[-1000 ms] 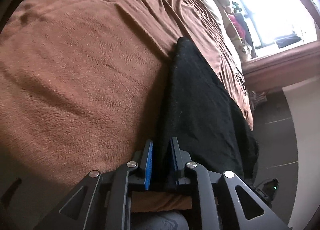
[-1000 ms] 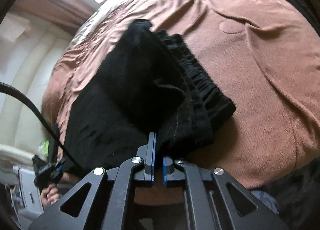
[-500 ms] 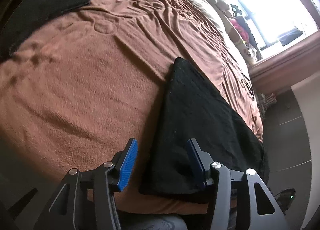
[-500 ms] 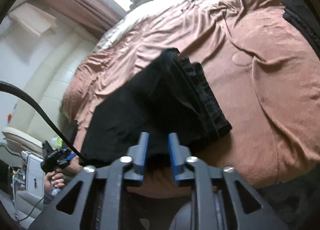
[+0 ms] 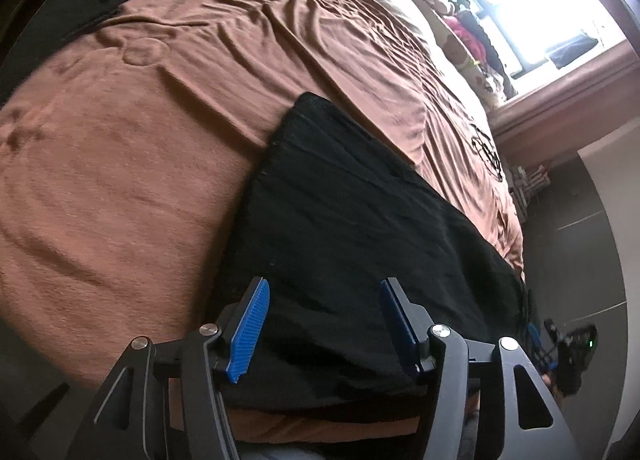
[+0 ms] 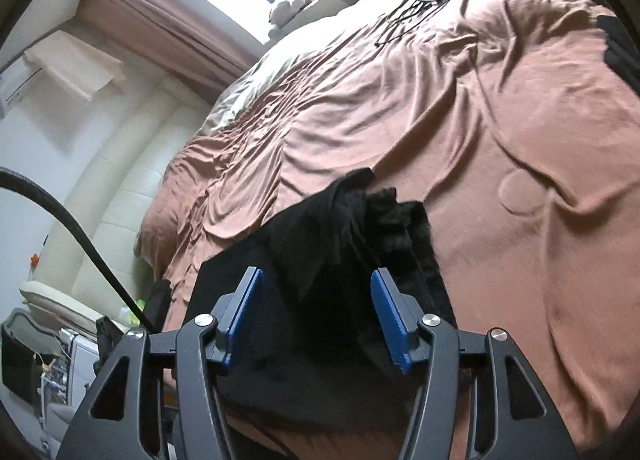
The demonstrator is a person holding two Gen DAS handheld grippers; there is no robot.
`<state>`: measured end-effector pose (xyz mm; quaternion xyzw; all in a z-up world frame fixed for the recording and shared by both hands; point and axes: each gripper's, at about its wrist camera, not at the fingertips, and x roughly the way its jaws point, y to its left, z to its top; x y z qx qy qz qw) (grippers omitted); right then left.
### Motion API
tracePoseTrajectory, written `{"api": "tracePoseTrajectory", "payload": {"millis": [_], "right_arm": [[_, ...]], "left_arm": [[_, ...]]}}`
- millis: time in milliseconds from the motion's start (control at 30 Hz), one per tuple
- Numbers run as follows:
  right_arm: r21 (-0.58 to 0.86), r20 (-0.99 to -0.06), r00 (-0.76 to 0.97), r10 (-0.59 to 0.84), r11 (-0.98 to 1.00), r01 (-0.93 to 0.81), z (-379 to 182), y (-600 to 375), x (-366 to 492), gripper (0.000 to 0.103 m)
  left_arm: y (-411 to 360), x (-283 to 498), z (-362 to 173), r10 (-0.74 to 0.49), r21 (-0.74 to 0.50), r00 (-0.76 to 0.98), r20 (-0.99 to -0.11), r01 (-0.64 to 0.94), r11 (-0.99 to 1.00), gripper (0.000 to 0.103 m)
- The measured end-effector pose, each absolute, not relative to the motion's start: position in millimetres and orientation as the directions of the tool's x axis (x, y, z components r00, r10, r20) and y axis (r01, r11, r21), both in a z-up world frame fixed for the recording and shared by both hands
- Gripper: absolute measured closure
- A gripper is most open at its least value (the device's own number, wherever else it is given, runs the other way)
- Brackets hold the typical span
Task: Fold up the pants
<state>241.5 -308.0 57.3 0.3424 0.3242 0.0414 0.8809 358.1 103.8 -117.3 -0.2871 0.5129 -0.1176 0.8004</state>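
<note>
Left wrist view: the left gripper (image 5: pixel 324 324) hangs over the near edge of the black pants (image 5: pixel 360 244), its jaws just having been opening and now standing well apart, blue ribbed pads clear of the cloth and holding nothing. The pants lie flat as a long dark slab from the lower centre of the frame toward the upper middle, on the brown blanket (image 5: pixel 132 180) that covers the bed.

In the right wrist view, the right gripper (image 6: pixel 316 316) shows the same picture: jaws freshly parted, empty, above the pants (image 6: pixel 320 260) at lower centre, where the gathered waistband (image 6: pixel 404 244) is stacked in ruffled layers at the right side of the garment.

The release looks complete, so the step in hand appears to be backing off after laying a fold. Doing it well likely means lifting straight away without snagging the fuzzy knit, then checking that the layers sit edge on edge; the bunched waistband end probably needs smoothing before another fold.

The pants read as soft, matte fleece that should drape and cling. The blanket is plush at the left, creased in long ridges toward the bright window (image 5: pixel 532 4) at upper right, giving a yielding, slightly grippy base.
</note>
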Motion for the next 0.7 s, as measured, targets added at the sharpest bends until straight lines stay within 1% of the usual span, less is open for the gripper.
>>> {"api": "tracePoseTrajectory", "payload": {"millis": [167,300,367,433,500,600,700], "right_arm": [[0.654,-0.564,0.764,0.314,0.735,0.181,40,-317,287,0.049],[0.683,-0.553,0.758,0.347,0.709,0.174,37,-319,311,0.049],[0.678,-0.552,0.757,0.349,0.717,0.165,39,-315,319,0.053],[0.675,-0.549,0.756,0.356,0.723,0.149,42,-309,321,0.062],[0.679,-0.528,0.767,0.364,0.724,0.124,46,-302,318,0.066],[0.69,-0.498,0.775,0.388,0.719,0.084,49,-293,310,0.067],[0.682,-0.492,0.772,0.403,0.73,0.054,48,-282,302,0.067]], "left_arm": [[97,356,-124,-0.487,-0.58,0.43,-0.76,-0.113,0.807,0.043],[95,354,-128,-0.492,-0.583,0.422,-0.761,-0.114,0.804,0.043],[95,353,-130,-0.497,-0.588,0.421,-0.759,-0.117,0.8,0.043],[96,353,-131,-0.502,-0.594,0.422,-0.755,-0.115,0.796,0.043],[95,352,-132,-0.509,-0.6,0.422,-0.75,-0.112,0.792,0.043],[94,350,-132,-0.516,-0.603,0.42,-0.747,-0.099,0.792,0.043],[95,350,-134,-0.523,-0.609,0.418,-0.743,-0.097,0.787,0.043]]}}
